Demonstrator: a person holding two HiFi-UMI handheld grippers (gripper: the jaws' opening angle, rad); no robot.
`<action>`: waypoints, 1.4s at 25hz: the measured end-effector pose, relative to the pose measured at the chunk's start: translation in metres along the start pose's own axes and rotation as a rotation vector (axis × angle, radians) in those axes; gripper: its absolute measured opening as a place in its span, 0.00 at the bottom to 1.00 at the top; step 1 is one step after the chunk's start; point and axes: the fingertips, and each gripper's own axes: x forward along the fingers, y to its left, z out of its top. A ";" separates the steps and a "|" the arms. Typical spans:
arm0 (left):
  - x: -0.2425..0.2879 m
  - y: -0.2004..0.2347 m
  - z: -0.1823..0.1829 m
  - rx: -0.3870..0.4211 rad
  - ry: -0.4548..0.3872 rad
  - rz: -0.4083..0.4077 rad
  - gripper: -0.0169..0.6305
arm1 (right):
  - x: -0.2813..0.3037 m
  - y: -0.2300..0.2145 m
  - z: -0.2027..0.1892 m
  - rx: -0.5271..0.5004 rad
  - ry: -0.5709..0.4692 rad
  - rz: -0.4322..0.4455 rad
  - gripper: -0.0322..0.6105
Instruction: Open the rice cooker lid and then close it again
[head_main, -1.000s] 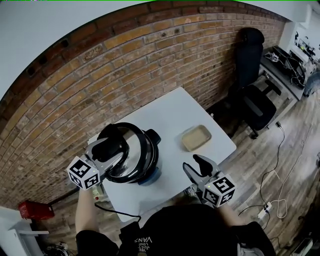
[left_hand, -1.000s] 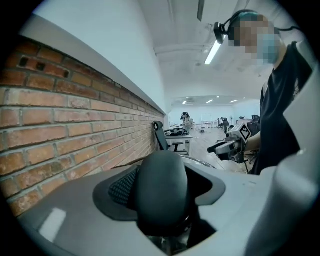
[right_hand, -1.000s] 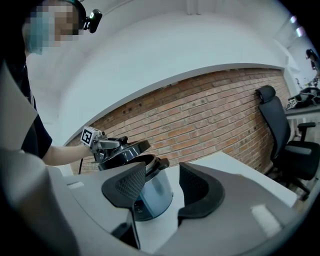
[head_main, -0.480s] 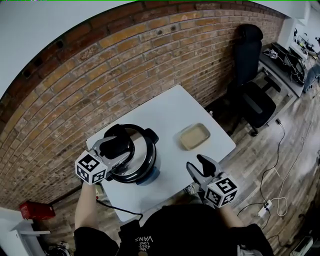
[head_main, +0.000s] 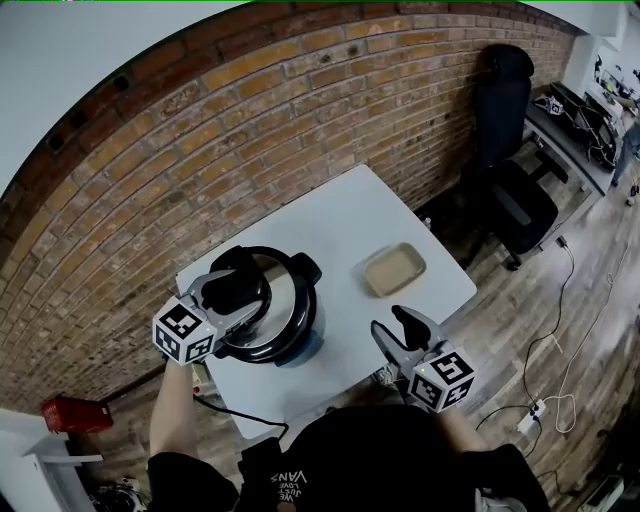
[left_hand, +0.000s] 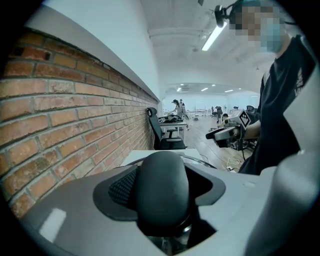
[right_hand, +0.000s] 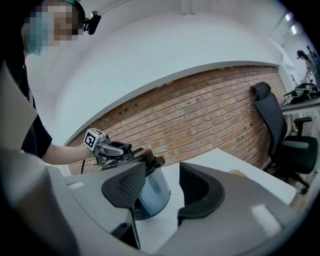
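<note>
Pinching the black lid handle (left_hand: 162, 190) in your left gripper (head_main: 240, 286), you hold the rice cooker (head_main: 297, 320) at the tabletop's (head_main: 330, 225) near left corner; a skewed pull could drag it off that edge. Your right gripper (head_main: 392, 327) hangs spread, empty.

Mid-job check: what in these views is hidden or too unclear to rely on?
- Head view: the left tool covers the lid's top; whether the lid sits fully closed on the rice cooker cannot be told.
- Left gripper view: the lid handle fills the gap; the bottom edge cuts off the cooker below.
- Right gripper view: a jaw of the right tool hides part of the cooker.
- Head view: the tray's contents are too small to tell.
</note>
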 end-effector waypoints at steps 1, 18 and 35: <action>0.000 0.000 0.000 0.002 -0.002 0.000 0.48 | 0.000 0.000 0.000 0.002 0.002 0.000 0.37; -0.001 -0.003 -0.002 0.049 -0.016 -0.068 0.47 | 0.017 0.014 -0.011 -0.002 0.036 0.032 0.37; -0.003 -0.004 -0.002 0.115 -0.052 -0.234 0.47 | 0.021 0.017 -0.017 -0.011 0.058 0.002 0.37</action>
